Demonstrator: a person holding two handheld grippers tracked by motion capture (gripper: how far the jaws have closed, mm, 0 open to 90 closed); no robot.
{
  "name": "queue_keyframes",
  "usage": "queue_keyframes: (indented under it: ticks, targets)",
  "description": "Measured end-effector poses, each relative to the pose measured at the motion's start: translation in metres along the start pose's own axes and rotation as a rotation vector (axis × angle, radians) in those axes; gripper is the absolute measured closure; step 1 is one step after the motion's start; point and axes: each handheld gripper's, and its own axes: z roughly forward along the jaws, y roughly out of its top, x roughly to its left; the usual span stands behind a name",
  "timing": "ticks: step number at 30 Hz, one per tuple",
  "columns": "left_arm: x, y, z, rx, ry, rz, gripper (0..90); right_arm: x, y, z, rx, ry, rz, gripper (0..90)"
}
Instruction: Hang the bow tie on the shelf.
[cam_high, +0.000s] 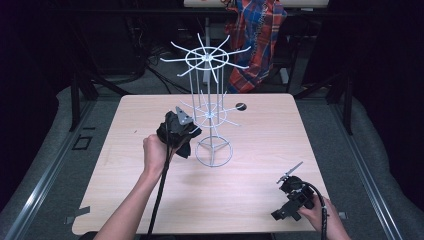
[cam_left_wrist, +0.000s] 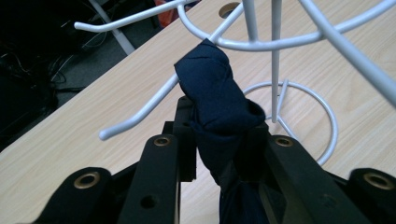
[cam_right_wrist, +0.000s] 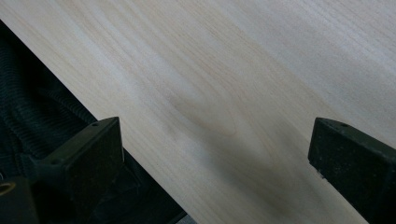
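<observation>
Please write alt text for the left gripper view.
The left gripper has its jaws shut on a dark blue cloth, held against a prong of a white wire rack on a wooden table.

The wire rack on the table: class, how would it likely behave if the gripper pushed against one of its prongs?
The wire rack looks light, thin rods throughout, so it would probably slide or wobble. It is tall over a small ring base, so it may tip. The prongs might flex slightly.
</observation>
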Motion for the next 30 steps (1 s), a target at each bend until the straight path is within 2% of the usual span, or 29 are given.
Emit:
queue_keyframes:
  ticks: [8, 12, 21, 30]
  targets:
    - [0.0, -0.004, -0.001, -0.011, -0.019, -0.01, 67.7, 0.0, 0.0, -0.001, 0.005, 0.004, -0.005, 2.9]
    - [0.001, -0.005, -0.002, -0.01, -0.034, -0.032, 61.5, 0.0, 0.0, -0.001, 0.004, 0.004, -0.006, 2.9]
    - [0.005, -0.012, -0.007, -0.01, -0.021, -0.062, 45.1, 0.0, 0.0, -0.001, 0.002, 0.002, -0.006, 2.9]
    - [0.014, -0.021, -0.021, 0.005, -0.049, -0.08, 31.9, 0.0, 0.0, -0.002, 0.001, -0.002, -0.01, 2.8]
